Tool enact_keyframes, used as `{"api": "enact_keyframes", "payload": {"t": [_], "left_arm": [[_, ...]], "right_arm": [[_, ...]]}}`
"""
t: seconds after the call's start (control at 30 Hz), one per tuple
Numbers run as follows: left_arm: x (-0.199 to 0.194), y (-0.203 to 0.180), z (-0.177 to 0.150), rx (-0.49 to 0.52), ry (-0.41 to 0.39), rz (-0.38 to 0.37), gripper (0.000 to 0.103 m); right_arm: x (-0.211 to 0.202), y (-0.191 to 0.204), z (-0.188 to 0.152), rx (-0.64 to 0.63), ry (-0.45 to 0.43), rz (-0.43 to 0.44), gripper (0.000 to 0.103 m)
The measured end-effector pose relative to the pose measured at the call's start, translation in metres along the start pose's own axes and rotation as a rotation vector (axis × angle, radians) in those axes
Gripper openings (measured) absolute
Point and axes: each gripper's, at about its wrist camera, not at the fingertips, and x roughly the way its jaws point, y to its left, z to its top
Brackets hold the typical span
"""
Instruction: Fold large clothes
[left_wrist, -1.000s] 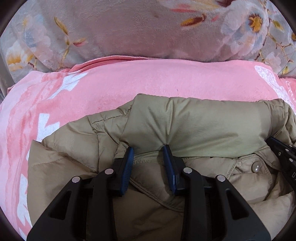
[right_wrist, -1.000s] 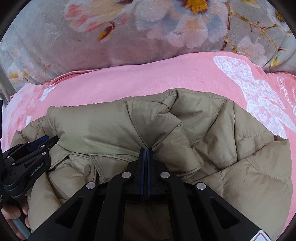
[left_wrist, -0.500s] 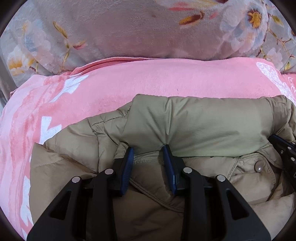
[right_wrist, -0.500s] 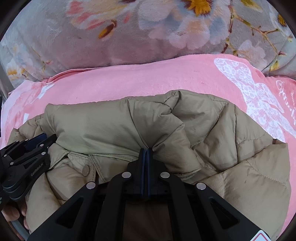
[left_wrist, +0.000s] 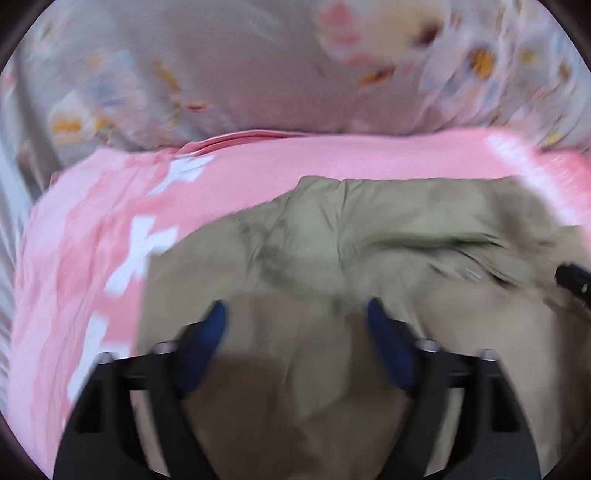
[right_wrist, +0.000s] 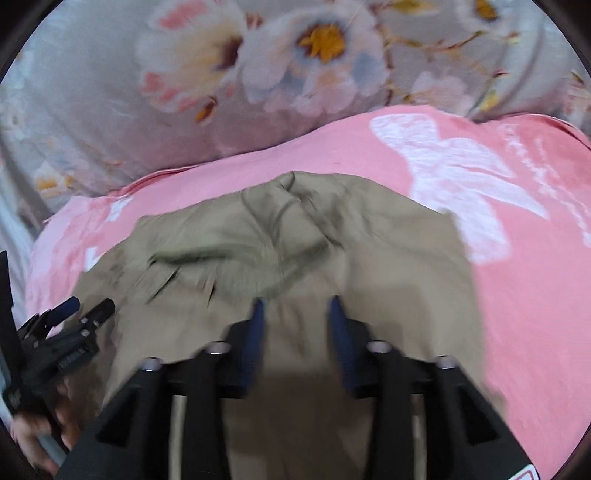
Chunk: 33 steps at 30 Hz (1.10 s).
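Observation:
A khaki padded jacket (left_wrist: 369, 236) lies folded on a pink blanket (left_wrist: 258, 162); the right wrist view shows the same jacket (right_wrist: 295, 229) on the blanket (right_wrist: 517, 295). My left gripper (left_wrist: 295, 314) hangs above the jacket with its jaws opening wide and nothing between the blue pads. My right gripper (right_wrist: 297, 308) is also above the jacket, jaws opening, with no fabric pinched. Both views are blurred by motion. The left gripper (right_wrist: 85, 310) shows at the left edge of the right wrist view, held by a hand (right_wrist: 33, 439).
A grey floral quilt (right_wrist: 295, 55) rises behind the pink blanket, seen too in the left wrist view as a grey floral quilt (left_wrist: 258, 66). White patterns mark the blanket (right_wrist: 461, 177). The tip of the right gripper (left_wrist: 576, 280) pokes in at the right edge of the left wrist view.
Both grippers let go of the jacket's folded edge, opened, and drew back and up from it. The jacket now lies flatter on the blanket.

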Motion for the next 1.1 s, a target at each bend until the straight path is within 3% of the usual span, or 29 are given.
{"api": "enact_keyframes", "payload": {"t": [0.13,0.2,0.3,0.43,0.53,0.6,0.67,0.7,0.73,0.77,0.8,0.87,1.0,1.1], "left_arm": [[-0.076,0.049,-0.056,-0.041,0.082,-0.082,0.090],[-0.105,0.079,-0.090,-0.096,0.139,-0.120,0.091],[-0.143,0.134,-0.157,-0.269,0.223,-0.183,0.091],[-0.169,0.172,-0.221,-0.430,0.280,-0.177,0.085],[-0.187,0.168,-0.241,-0.443,0.259,-0.219,0.084],[-0.194,0.157,-0.245,-0.418,0.252,-0.251,0.082],[-0.192,0.145,-0.244,-0.391,0.275,-0.277,0.060],[-0.192,0.141,-0.245,-0.394,0.279,-0.283,0.056],[-0.193,0.139,-0.244,-0.397,0.279,-0.282,0.046],[-0.195,0.136,-0.243,-0.397,0.278,-0.298,0.028],[-0.197,0.136,-0.242,-0.399,0.274,-0.305,0.019],[-0.211,0.134,-0.239,-0.383,0.247,-0.309,0.005],[-0.252,0.142,-0.234,-0.366,0.172,-0.331,0.002],[-0.308,0.157,-0.240,-0.374,0.090,-0.366,0.001]], "right_arm": [[-0.102,-0.033,-0.077,-0.054,-0.013,-0.048,0.068],[-0.151,-0.058,-0.128,-0.043,0.009,-0.060,0.071],[-0.199,-0.092,-0.192,0.023,0.068,-0.073,0.073],[-0.223,-0.117,-0.253,0.181,0.156,-0.117,0.073],[-0.231,-0.116,-0.278,0.263,0.140,-0.039,0.073],[-0.223,-0.114,-0.285,0.343,0.148,0.056,0.074],[-0.216,-0.105,-0.287,0.367,0.140,0.068,0.075],[-0.215,-0.097,-0.284,0.350,0.127,0.028,0.070],[-0.215,-0.090,-0.281,0.333,0.119,0.016,0.050],[-0.215,-0.083,-0.280,0.317,0.112,0.005,0.036],[-0.217,-0.080,-0.280,0.308,0.103,-0.019,0.014],[-0.233,-0.076,-0.280,0.317,0.058,-0.003,0.007],[-0.289,-0.072,-0.281,0.292,-0.051,0.037,0.003],[-0.338,-0.066,-0.280,0.246,-0.124,0.063,0.003]]}}
